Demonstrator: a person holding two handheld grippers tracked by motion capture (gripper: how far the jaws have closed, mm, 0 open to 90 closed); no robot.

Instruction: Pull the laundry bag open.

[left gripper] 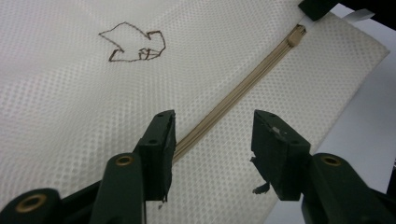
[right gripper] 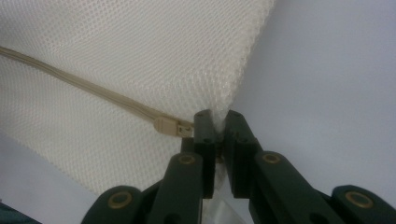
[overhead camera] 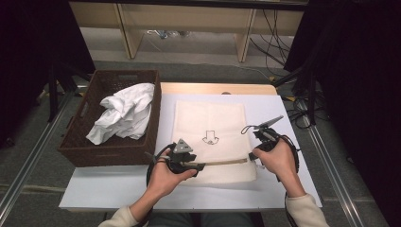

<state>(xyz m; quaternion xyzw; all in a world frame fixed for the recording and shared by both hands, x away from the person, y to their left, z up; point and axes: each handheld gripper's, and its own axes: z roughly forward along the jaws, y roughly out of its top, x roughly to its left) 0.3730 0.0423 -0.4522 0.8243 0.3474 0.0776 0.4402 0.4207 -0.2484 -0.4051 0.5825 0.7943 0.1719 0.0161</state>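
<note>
White board [overhead camera: 283,189] covers my table, with a cream mesh bag [overhead camera: 209,124] lying flat across its middle, a small brown arrow-like mark [overhead camera: 210,138] stitched on top. Its beige zipper [overhead camera: 227,162] runs along the near edge. My right gripper [right gripper: 219,122] is pinched tight on the bag's near right corner, just beside the zipper pull [right gripper: 164,126]. My left gripper [left gripper: 212,122] sits half open over the zipper line (nothing clamped between the jaws), at the bag's near left. Far left, a brown wicker basket [overhead camera: 94,151] holds crumpled white cloth [overhead camera: 124,112].
</note>
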